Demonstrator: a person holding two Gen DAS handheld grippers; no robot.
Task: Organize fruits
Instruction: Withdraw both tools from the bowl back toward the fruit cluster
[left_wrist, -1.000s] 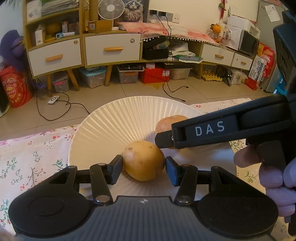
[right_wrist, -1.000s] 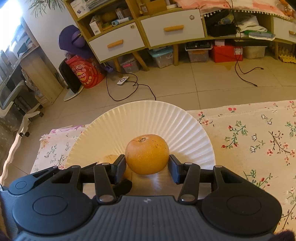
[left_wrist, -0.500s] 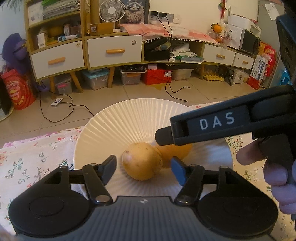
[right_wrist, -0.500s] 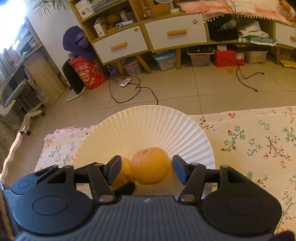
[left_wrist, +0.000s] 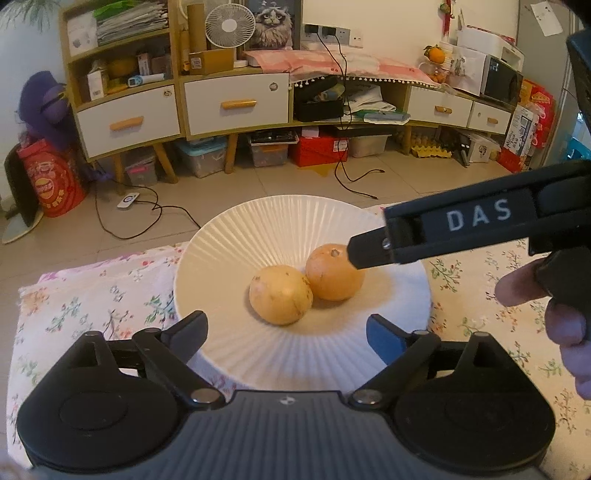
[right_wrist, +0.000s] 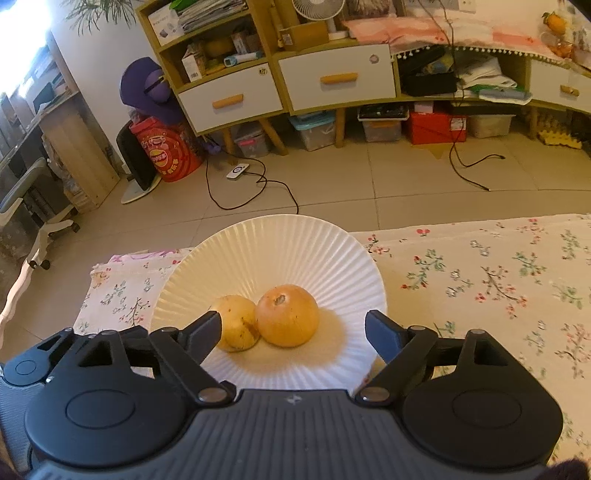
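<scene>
- Since the earlier frames, both fruits have been let go: the jaws of each hand-held gripper have just been opening, and both grippers are now seen drawn back and lifted from the plate (left_wrist: 229, 236).
- Left hand-held gripper (left_wrist: 286, 332): released, its jaws spread wide, with nothing pressed between them; the yellowish fruit (left_wrist: 280, 294) lies ahead of the jaws, untouched.
- Right hand-held gripper (right_wrist: 293, 330): likewise released, the jaws standing well apart; the orange fruit (right_wrist: 287, 315) is framed between them in the right wrist view, but no pad is in contact with it.
- The two fruits are set side by side near the middle of the white ribbed plate, touching or nearly so, the orange one on the right with its stem dimple turned upward.
- The plate rests near the edge of the counter, which is covered by a floral cloth (right_wrist: 480, 280).
- The step in hand is judged to be the release after placing; both fruits appear settled and are not seen rolling.
- No other loose fruit is seen on the counter in either view, so the organizing is judged to be close to done, as far as can be told.
- For the next move, a clear withdrawal of both grippers is called for, with the jaws kept wide so that neither fruit is nudged off the plate.
</scene>
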